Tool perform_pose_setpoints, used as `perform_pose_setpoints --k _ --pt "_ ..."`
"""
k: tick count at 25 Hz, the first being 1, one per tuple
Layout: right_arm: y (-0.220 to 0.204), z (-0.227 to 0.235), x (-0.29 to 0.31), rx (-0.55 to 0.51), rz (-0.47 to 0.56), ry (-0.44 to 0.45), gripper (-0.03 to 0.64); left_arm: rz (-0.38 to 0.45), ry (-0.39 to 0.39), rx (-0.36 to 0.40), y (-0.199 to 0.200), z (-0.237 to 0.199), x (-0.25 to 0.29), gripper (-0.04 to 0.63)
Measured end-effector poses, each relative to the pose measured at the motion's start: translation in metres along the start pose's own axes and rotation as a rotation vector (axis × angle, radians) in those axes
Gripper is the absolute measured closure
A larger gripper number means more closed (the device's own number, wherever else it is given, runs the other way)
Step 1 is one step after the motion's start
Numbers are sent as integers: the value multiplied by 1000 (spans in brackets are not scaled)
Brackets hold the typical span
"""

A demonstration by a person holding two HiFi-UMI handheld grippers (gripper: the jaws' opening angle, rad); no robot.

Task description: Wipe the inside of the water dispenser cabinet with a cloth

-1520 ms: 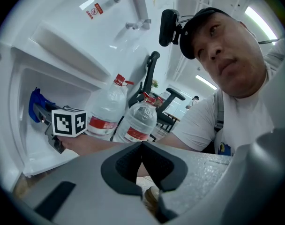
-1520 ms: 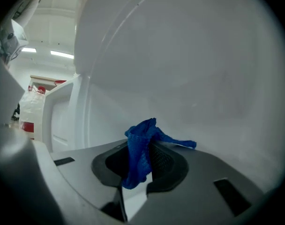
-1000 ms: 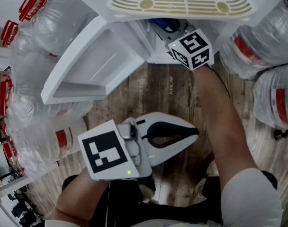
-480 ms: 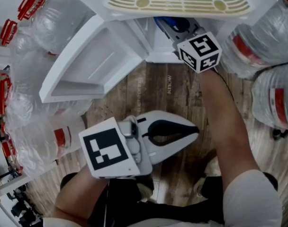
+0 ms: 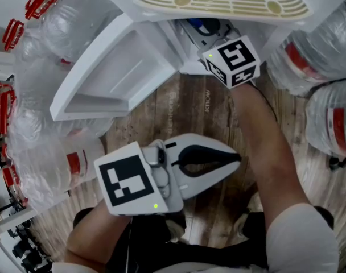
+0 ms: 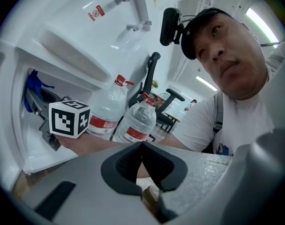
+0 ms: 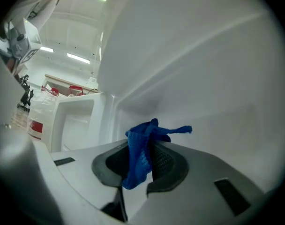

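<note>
The water dispenser's lower cabinet (image 5: 187, 66) stands open, its white door (image 5: 113, 75) swung out to the left. My right gripper (image 5: 214, 37) reaches into the cabinet mouth, and its marker cube sits just outside. It is shut on a blue cloth (image 5: 204, 26). In the right gripper view the cloth (image 7: 138, 161) bunches between the jaws of the right gripper (image 7: 149, 144), close to the white inner wall (image 7: 203, 78). My left gripper (image 5: 237, 159) is shut with nothing in it and hangs over the wooden floor, away from the cabinet. In its own view, the left gripper (image 6: 142, 146) faces the person.
Large water bottles crowd the left (image 5: 53, 27) and the right (image 5: 321, 44) of the dispenser. The cream drip grill (image 5: 218, 1) overhangs the cabinet. A smaller red-labelled bottle (image 5: 65, 166) lies by my left arm. Wooden floor (image 5: 190, 112) lies between door and knees.
The right gripper with the cloth shifted slightly right in the cabinet mouth, then back left. The left gripper has stayed put.
</note>
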State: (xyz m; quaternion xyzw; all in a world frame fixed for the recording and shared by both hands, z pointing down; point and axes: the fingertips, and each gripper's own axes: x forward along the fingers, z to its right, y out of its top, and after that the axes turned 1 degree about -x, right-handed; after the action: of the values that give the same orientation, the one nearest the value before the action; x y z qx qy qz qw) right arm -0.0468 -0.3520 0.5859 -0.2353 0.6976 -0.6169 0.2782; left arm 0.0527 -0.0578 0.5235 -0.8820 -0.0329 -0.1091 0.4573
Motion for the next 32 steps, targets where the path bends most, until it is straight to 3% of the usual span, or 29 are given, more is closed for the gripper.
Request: perform_pose_setpoints --k 5,11,13,17,19,24,32 --pt "15 -22 -13 -30 41 25 551 2 -11 6 1 1 2 592" --pt "14 -28 -31 -12 5 57 545 39 -29 0 12 6 -2 592" --pt "6 -11 -36 11 -21 -5 545 40 -42 2 12 8 -2 592" --pt "-23 41 -47 61 -87 -230 545 50 -63 13 14 12 -1 592" --pt "-35 59 -46 42 -116 -293 544 59 -70 13 16 13 -2 592" --pt "-31 80 -16 35 -88 -351 544 69 -69 25 16 13 -6 592" --pt "-58 79 24 62 -83 -347 546 83 -22 30 21 5 -18 592"
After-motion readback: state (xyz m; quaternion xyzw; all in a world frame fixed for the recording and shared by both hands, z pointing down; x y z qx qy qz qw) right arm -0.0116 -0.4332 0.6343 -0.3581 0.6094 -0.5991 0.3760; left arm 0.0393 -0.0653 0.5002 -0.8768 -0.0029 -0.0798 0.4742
